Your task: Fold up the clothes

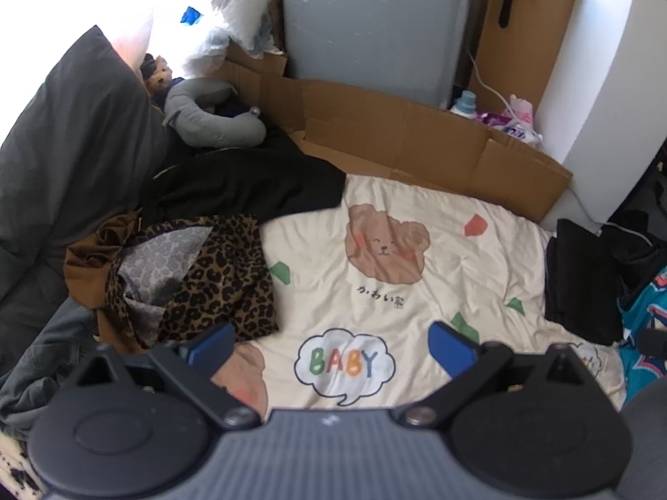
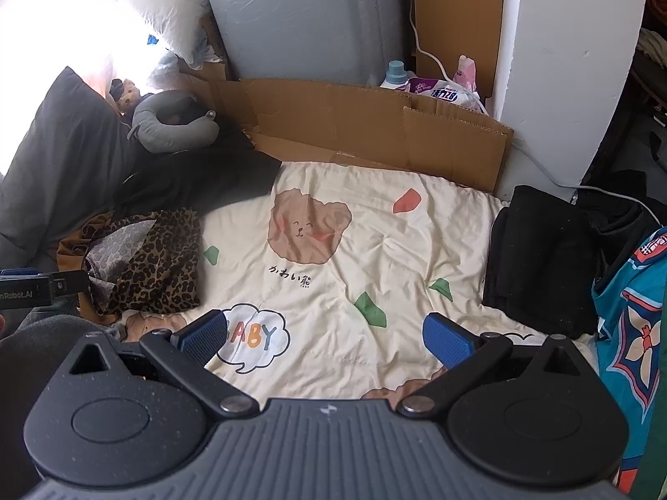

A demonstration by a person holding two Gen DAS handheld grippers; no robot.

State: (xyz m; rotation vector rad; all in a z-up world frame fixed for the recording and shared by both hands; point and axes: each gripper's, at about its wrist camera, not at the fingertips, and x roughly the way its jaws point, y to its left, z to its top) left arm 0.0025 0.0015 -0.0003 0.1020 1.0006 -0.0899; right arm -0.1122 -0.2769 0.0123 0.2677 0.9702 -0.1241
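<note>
A crumpled leopard-print garment (image 1: 216,275) lies on the left of a cream bear-print quilt (image 1: 417,225), on a brown garment (image 1: 83,266). It also shows in the right wrist view (image 2: 158,262). A black garment (image 1: 258,183) lies behind it. A folded black garment (image 1: 579,283) lies at the quilt's right edge, also in the right wrist view (image 2: 542,258). My left gripper (image 1: 331,343) is open and empty above the quilt, its left finger near the leopard garment. My right gripper (image 2: 325,335) is open and empty above the quilt (image 2: 375,229).
Flattened cardboard (image 1: 417,137) lines the back of the bed before a grey panel (image 1: 375,21). A grey neck pillow (image 1: 208,112) and dark pillow (image 1: 71,133) sit back left. A teal patterned cloth (image 2: 633,312) hangs at right. A detergent bottle (image 2: 396,73) stands behind.
</note>
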